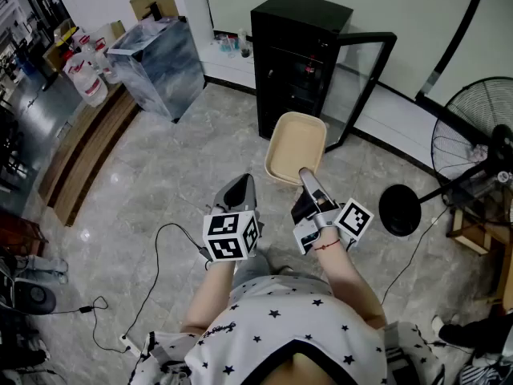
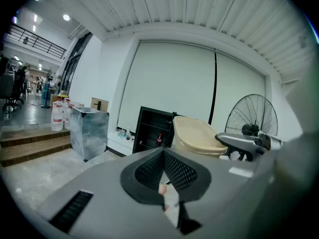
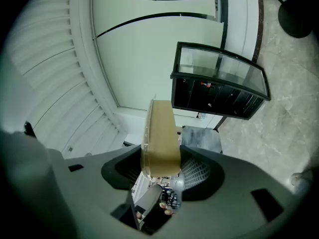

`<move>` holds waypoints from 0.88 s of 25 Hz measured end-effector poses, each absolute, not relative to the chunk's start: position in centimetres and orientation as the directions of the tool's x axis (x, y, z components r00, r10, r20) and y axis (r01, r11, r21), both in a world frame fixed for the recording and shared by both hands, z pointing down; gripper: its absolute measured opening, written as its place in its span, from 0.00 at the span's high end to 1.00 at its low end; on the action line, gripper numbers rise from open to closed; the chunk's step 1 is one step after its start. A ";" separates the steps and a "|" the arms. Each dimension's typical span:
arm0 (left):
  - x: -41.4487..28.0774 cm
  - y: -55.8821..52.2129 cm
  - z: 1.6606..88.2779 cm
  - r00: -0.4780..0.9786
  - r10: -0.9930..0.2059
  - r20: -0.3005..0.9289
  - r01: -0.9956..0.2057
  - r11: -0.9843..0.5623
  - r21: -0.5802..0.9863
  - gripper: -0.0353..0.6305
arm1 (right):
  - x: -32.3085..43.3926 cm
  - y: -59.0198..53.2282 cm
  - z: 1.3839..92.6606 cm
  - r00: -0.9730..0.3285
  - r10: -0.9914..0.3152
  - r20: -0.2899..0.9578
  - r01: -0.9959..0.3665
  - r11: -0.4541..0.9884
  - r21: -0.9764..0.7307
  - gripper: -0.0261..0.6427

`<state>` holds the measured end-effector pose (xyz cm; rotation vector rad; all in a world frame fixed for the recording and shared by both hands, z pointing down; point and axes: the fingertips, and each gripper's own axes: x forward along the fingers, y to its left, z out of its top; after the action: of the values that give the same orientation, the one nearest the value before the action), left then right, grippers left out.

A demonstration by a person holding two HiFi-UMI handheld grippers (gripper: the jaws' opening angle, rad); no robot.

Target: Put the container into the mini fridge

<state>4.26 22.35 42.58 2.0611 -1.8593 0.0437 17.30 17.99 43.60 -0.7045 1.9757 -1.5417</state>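
A beige, shallow container (image 1: pixel 295 147) hangs in the air in front of the black mini fridge (image 1: pixel 292 62). My right gripper (image 1: pixel 309 181) is shut on its near rim. In the right gripper view the container (image 3: pixel 160 138) stands edge-on between the jaws, with the fridge (image 3: pixel 214 98) beyond it. The fridge's glass door (image 1: pixel 365 79) is swung open to the right, and shelves show inside. My left gripper (image 1: pixel 239 189) is held beside the right one, to the left, shut with nothing in it. From the left gripper view the container (image 2: pixel 199 136) shows to the right of the fridge (image 2: pixel 152 131).
A standing fan (image 1: pixel 481 127) with a round black base (image 1: pixel 401 209) is at the right, near a wooden stool (image 1: pixel 473 231). A marble-patterned cabinet (image 1: pixel 156 66) stands left of the fridge. Wooden steps (image 1: pixel 84 151) with bottles (image 1: pixel 88 79) run along the left. Cables (image 1: pixel 160 247) lie on the floor.
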 end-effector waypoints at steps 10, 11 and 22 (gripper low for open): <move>5.0 21.8 42.9 0.141 -0.955 0.261 -0.965 -0.074 0.250 0.93 | 17.7 17.4 43.5 -0.728 -0.677 -0.103 -0.069 0.223 -0.972 0.64; 5.1 21.7 42.9 0.140 -0.955 0.261 -0.965 -0.073 0.252 0.93 | 17.8 17.3 43.4 -0.729 -0.677 -0.102 -0.069 0.221 -0.973 0.64; 7.1 20.7 43.3 0.127 -0.957 0.262 -0.966 -0.059 0.253 0.93 | 19.4 15.9 43.3 -0.752 -0.649 -0.116 -0.058 0.241 -0.969 0.64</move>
<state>7.10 20.70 43.30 2.0501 -1.8617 0.0345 19.41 15.93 43.33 -0.6445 2.0144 -1.5390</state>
